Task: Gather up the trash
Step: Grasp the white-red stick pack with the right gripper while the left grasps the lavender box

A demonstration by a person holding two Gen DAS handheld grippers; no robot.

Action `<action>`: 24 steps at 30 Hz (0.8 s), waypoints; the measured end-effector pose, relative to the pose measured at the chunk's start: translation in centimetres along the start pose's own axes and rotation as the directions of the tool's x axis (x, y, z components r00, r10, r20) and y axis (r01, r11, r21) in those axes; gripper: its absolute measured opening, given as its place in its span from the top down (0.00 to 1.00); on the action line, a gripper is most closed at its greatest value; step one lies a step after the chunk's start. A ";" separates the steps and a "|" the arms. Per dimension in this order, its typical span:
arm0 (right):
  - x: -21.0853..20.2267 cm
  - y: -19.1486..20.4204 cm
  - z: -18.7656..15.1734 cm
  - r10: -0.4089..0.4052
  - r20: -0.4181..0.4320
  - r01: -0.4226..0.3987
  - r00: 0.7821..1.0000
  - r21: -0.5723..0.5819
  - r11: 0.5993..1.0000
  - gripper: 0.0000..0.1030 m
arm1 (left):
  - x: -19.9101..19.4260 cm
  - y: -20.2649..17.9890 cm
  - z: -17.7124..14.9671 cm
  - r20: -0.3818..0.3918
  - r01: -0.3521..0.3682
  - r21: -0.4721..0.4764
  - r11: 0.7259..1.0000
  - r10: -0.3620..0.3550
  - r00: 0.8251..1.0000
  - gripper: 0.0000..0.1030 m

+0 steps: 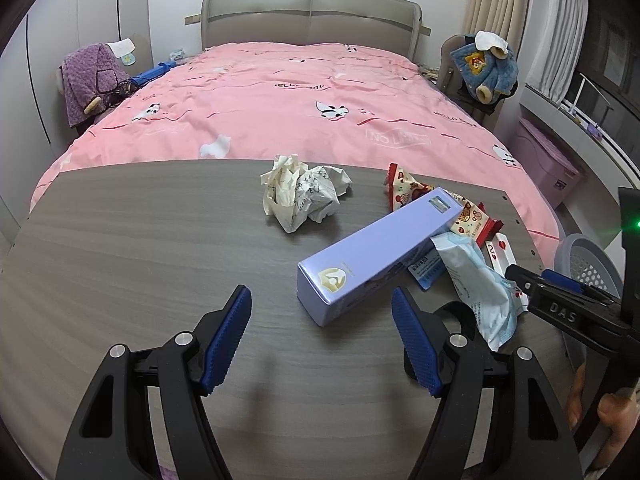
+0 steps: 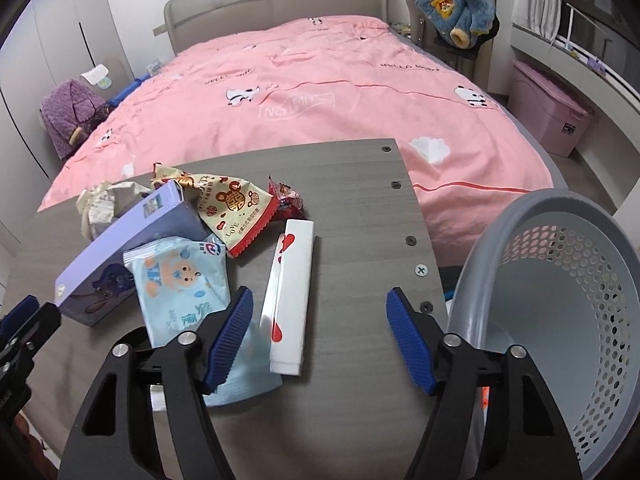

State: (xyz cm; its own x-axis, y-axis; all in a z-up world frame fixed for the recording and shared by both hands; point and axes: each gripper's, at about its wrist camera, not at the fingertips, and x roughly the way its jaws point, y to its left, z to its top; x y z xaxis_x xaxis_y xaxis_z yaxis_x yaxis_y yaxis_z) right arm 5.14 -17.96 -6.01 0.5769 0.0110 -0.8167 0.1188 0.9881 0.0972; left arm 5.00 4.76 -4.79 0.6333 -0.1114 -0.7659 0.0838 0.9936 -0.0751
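Right wrist view: right gripper gapes empty over the stiff white heart-printed box; pinch its long sides. Left gripper likewise spread, holding nothing

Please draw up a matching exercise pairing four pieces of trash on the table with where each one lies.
Things:
1. crumpled paper
2. lavender box
3. white sleeve with red hearts
4. red-edged snack wrapper

Places:
A. flat on the table, between the right gripper's open fingers in its view
B. apart from the heap, toward the bed
C. behind the box's far end
D. diagonal, its near end just ahead of the open left gripper

Pairs: 1-B, 2-D, 3-A, 4-C
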 end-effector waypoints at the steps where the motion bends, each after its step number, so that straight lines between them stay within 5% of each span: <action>1: 0.2 0.1 0.0 -0.002 -0.004 0.002 1.000 -0.003 1.000 0.40 | 0.0 0.1 0.0 -0.001 -0.002 -0.001 1.000 0.002 1.000 0.32; 6: 0.9 0.6 0.2 -0.025 -0.012 0.025 1.000 -0.025 0.999 0.50 | 0.2 0.6 0.2 -0.006 -0.004 -0.004 1.000 0.004 1.000 0.32; 12: 0.9 0.9 0.2 -0.028 -0.007 0.028 1.000 -0.058 0.998 0.82 | 0.3 0.7 0.2 -0.009 -0.004 -0.003 1.000 0.004 1.000 0.32; 24: -1.9 -0.1 -0.3 0.048 0.031 -0.048 0.998 -0.011 0.999 0.84 | 1.2 0.3 0.7 -0.028 0.021 0.019 1.000 -0.020 0.999 0.32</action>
State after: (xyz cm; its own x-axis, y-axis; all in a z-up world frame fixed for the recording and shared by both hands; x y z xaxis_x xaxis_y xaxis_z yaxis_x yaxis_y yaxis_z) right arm 3.79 -18.07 -4.59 0.6063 0.0538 -0.7934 0.0823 0.9881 0.1299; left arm 6.27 4.93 -5.29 0.6097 -0.1310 -0.7817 0.1115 0.9906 -0.0791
